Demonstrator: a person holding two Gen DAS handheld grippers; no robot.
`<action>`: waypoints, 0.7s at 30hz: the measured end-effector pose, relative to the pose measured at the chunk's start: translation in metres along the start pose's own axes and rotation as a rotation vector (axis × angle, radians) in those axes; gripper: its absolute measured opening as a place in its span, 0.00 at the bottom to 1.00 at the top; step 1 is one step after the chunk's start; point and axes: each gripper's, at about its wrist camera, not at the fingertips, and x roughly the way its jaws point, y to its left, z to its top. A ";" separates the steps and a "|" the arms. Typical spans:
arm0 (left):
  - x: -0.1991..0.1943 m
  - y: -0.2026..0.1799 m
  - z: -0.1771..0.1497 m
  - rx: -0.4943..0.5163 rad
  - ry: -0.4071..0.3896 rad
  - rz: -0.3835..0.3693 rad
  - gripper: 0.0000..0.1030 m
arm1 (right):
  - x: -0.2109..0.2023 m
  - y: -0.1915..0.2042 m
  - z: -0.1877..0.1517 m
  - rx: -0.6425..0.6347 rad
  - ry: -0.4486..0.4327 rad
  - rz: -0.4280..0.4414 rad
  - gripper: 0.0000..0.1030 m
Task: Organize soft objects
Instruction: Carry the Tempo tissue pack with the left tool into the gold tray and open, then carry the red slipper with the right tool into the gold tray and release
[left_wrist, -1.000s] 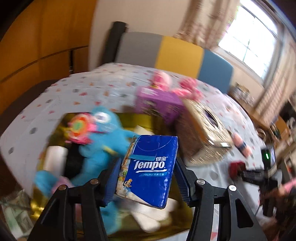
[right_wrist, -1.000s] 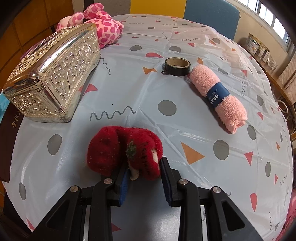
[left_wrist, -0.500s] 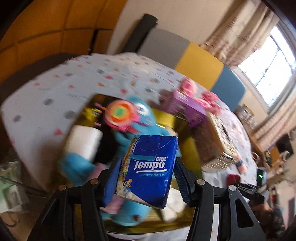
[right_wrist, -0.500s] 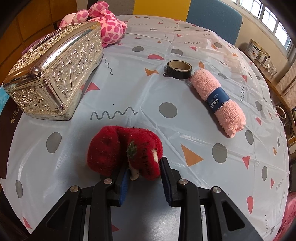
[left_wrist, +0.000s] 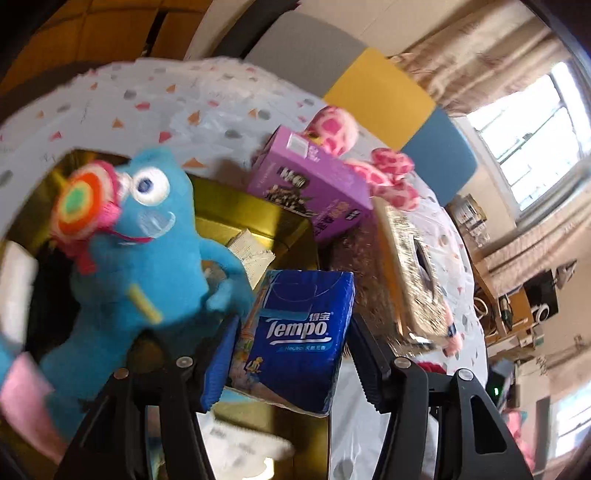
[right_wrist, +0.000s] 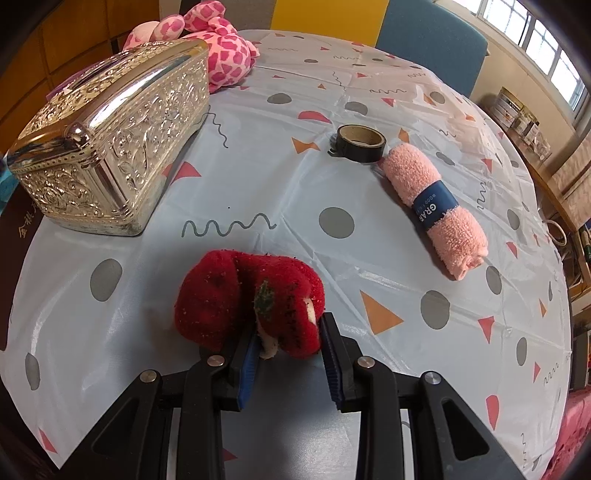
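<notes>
A blue Tempo tissue pack (left_wrist: 299, 332) hangs between the fingers of my left gripper (left_wrist: 291, 325), above a gold box (left_wrist: 236, 210). The jaws are opening, with the pads still against the pack's sides. A blue plush monster (left_wrist: 147, 258) with a lollipop lies in the gold box, just left of the pack. On the dotted tablecloth, my right gripper (right_wrist: 288, 332) is shut on the near end of a red strawberry plush (right_wrist: 218, 295). A rolled pink towel (right_wrist: 432, 206) with a blue band lies to the right. A pink spotted plush (right_wrist: 221, 59) sits at the far left.
An ornate silver casket (right_wrist: 110, 147) stands at the left of the table, and a black tape roll (right_wrist: 360, 142) lies beside the towel. A purple carton (left_wrist: 314, 188) leans behind the gold box. A white roll (left_wrist: 14, 284) lies in the box's left side. Chairs stand behind the table.
My left gripper has swung and rolled closer over the gold box with the tissue pack, so the blue plush looks larger. The right gripper and strawberry plush have not moved.
</notes>
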 end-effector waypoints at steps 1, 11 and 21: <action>0.007 0.003 0.002 -0.012 0.010 -0.003 0.59 | 0.000 0.000 0.000 -0.005 -0.001 -0.003 0.30; 0.012 -0.004 0.002 0.047 -0.009 0.034 0.68 | -0.001 0.000 0.000 -0.014 0.000 -0.009 0.30; -0.029 -0.003 -0.030 0.224 -0.071 0.164 0.68 | 0.000 0.001 -0.001 -0.019 0.002 -0.017 0.30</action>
